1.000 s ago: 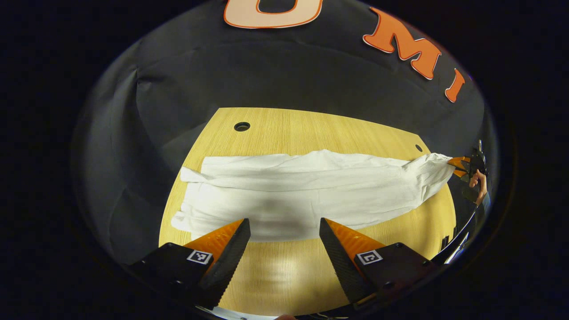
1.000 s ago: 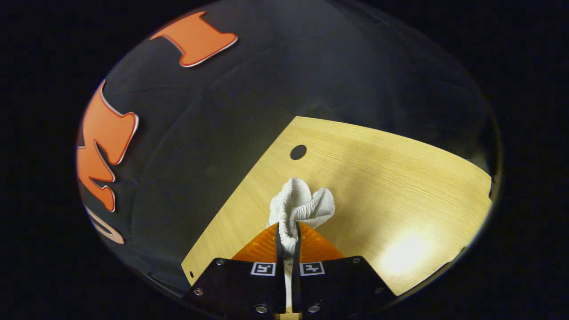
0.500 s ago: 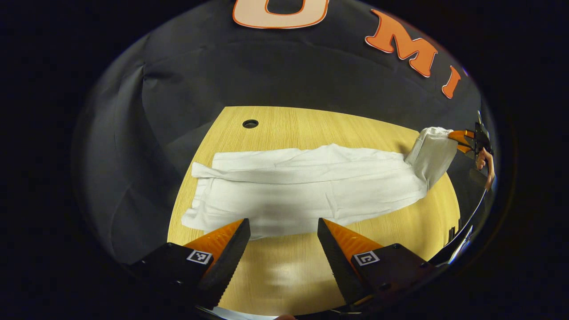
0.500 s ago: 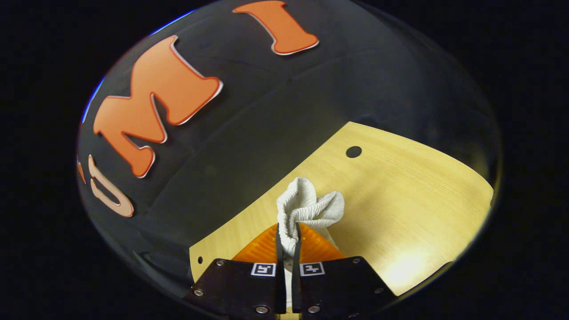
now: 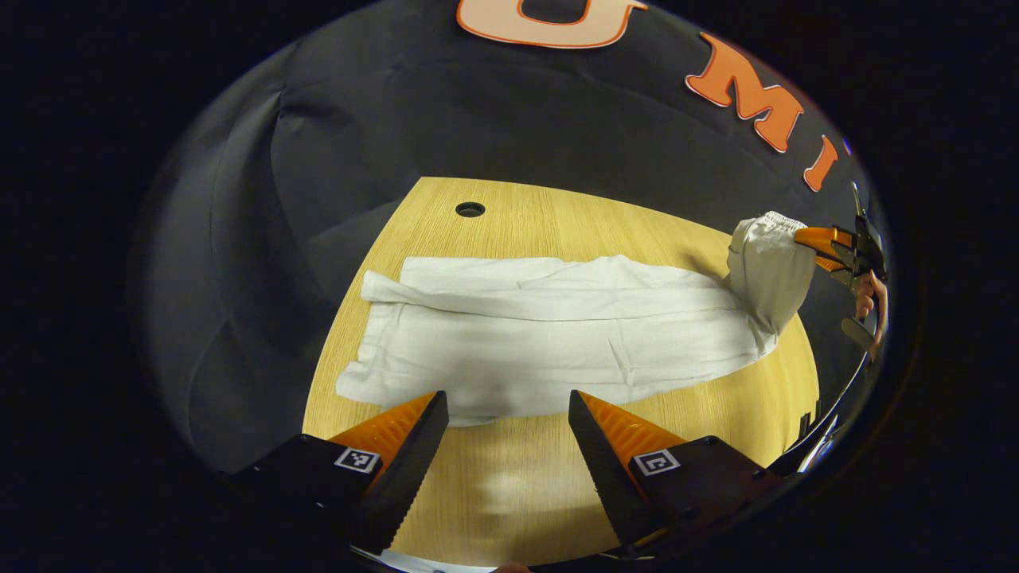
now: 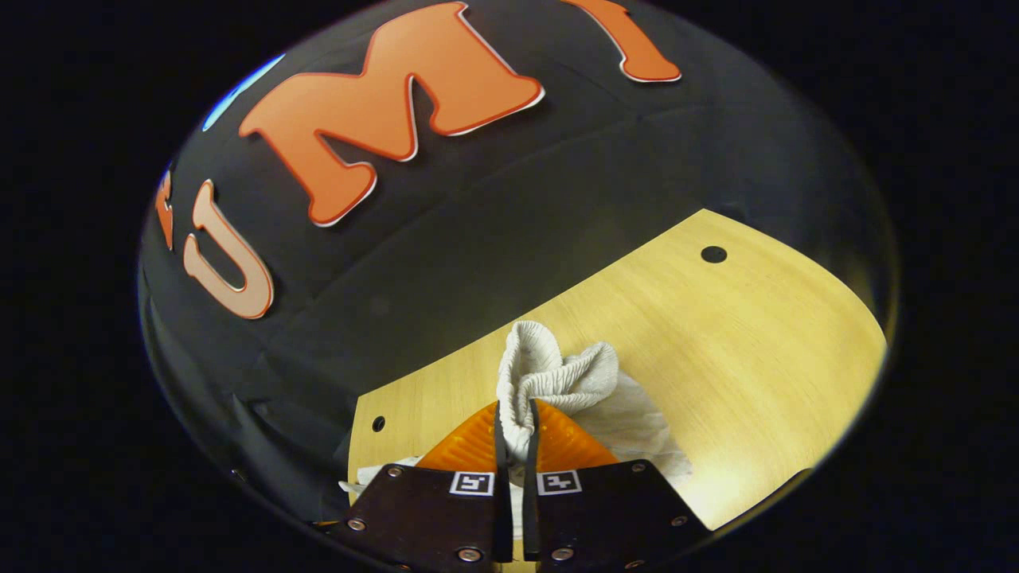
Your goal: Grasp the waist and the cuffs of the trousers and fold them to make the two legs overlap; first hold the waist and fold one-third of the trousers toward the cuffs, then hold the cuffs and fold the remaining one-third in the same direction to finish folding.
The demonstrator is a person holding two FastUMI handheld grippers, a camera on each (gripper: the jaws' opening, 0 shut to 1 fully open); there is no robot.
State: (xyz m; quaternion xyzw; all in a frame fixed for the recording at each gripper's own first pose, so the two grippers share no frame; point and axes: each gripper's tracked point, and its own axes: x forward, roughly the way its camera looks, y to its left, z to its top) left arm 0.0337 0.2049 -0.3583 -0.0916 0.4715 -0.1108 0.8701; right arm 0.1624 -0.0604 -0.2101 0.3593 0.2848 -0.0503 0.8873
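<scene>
Waist-fold step underway: waist (image 6: 549, 374) of trousers (image 5: 549, 346) is clamped & raised by right gripper (image 6: 513, 422), left gripper (image 5: 505, 418) held agape above table (image 5: 557, 223); carry toward cuffs (image 5: 374, 342) judged next.

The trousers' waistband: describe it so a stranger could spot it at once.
On the wooden table lie white trousers, stretched lengthwise. One end is lifted off the wood, pinched in the right gripper. That end is the waistband, a ribbed, gathered strip, unlike the flat smooth legs.
</scene>
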